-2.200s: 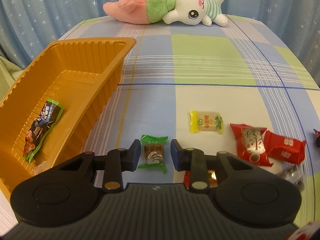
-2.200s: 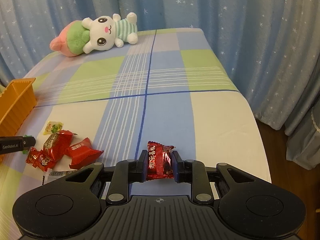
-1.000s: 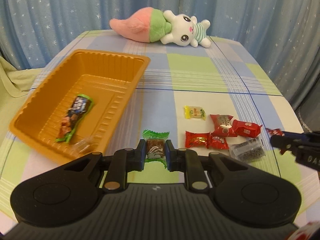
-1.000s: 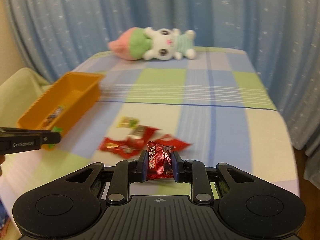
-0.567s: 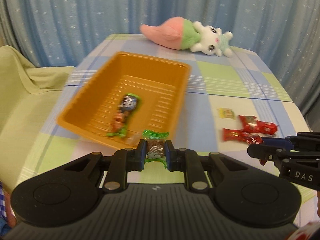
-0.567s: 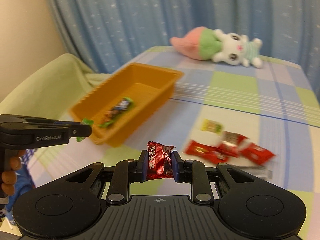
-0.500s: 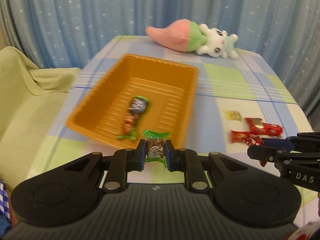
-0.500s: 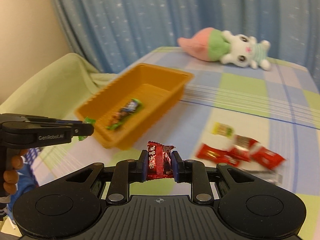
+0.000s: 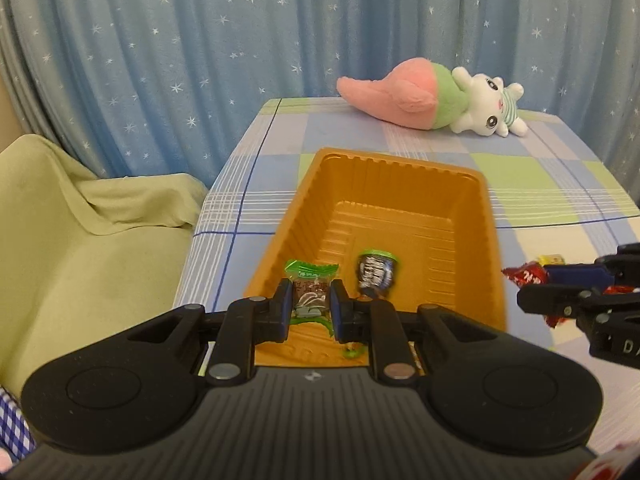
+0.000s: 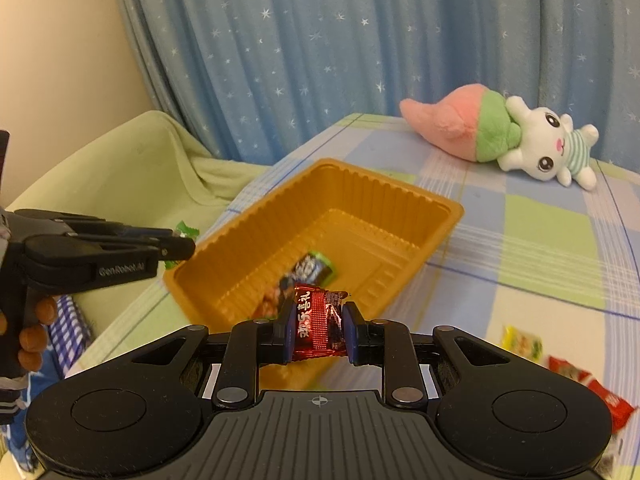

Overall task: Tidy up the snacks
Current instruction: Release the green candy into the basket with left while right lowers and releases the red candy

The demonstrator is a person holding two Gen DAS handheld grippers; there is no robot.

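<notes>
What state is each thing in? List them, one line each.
Left gripper: jaws shut on green-wrapped candy.
Right gripper: jaws shut on red foil candy.
Orange plastic tray: upright, holding one dark snack bar.
Pink-and-white plush toy: lying on its side.
Loose red and yellow candies: on the tablecloth beside the tray.

Left gripper [image 10: 176,245], side of its body: "GenRobot.AI" in pale letters (a little blurred, seen from the right wrist view).
Right gripper [image 9: 536,280], side of its body: "DA" in white, cut off at the right edge of the left wrist view.
Red candy [image 10: 318,328], held in the right gripper: gold Chinese characters run down the wrapper (too small to read with certainty).
Green-wrapped candy [image 9: 310,296], held in the left gripper: print on the wrapper, not legible.
Dark snack bar [image 9: 375,274], in the orange tray [image 9: 400,168]: white lettering, blurred and unreadable.
</notes>
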